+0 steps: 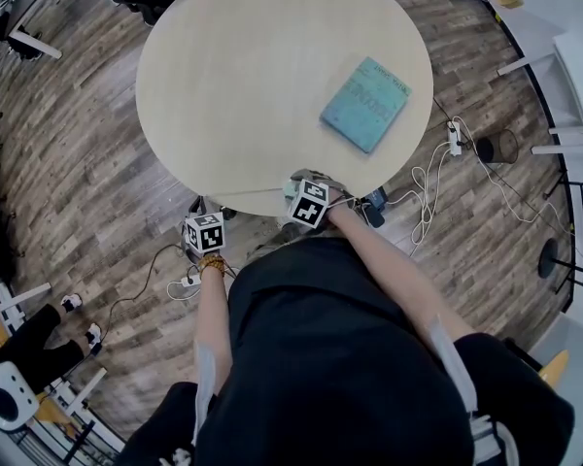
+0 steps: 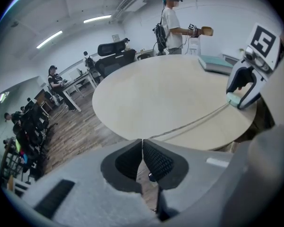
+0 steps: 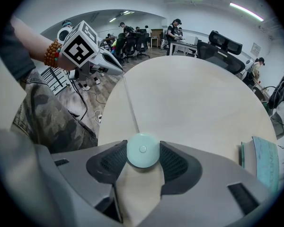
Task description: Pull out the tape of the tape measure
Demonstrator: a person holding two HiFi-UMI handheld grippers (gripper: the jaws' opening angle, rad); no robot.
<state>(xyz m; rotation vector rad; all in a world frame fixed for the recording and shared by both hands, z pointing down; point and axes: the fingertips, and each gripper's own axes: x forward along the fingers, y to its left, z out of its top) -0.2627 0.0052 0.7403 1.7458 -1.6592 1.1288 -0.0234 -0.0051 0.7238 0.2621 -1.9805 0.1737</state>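
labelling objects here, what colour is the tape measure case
Pale mint green; the tape measure case shows best in the right gripper view.

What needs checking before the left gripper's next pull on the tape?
1. Tape measure clamped between the right gripper jaws: ok.
2. Tape end pinched in the left gripper, jaws together: ok.
3. Tape runs straight between the two grippers, no visible kink: ok.
4. Book lies clear of the tape's line: ok.
5. Length of tape left inside the case: cannot tell.
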